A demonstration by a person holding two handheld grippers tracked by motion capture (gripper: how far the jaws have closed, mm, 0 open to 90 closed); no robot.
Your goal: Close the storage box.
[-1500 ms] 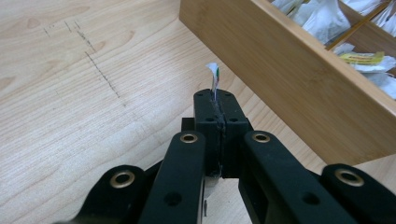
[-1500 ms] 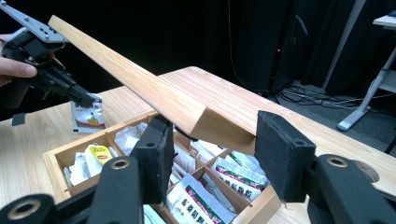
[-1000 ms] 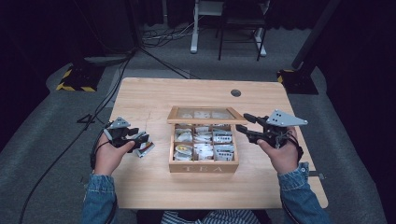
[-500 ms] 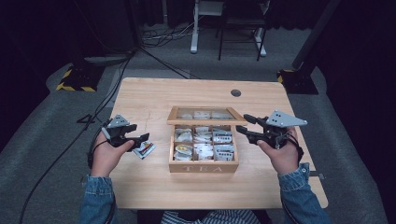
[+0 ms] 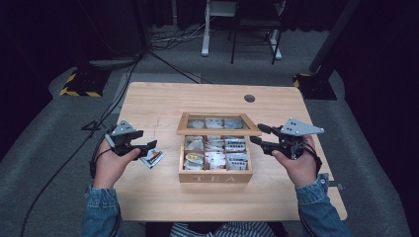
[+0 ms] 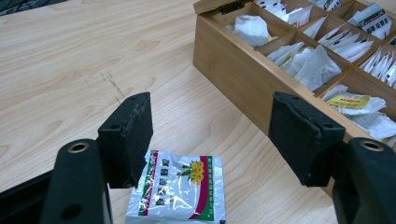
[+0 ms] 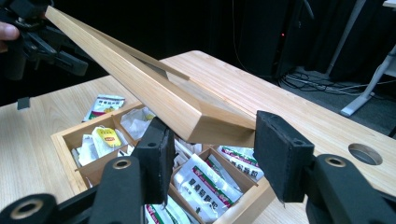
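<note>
I am holding my left gripper [image 6: 210,140] with its jaws spread wide just above the tea packet [image 6: 180,191], which is lying flat on the table [image 5: 148,202] beside the wooden tea box [image 5: 216,175], likely so it sits clear of the compartments. My right gripper [image 7: 212,154] is waiting open at the raised lid [image 7: 140,88], gripping nothing. Compared with a second ago, the left gripper is sitting further back, exposing more of the packet.

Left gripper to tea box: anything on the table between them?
Only a tea packet, lying flat just below the open left gripper; bare wood from there to the tea box, in the high view.
</note>
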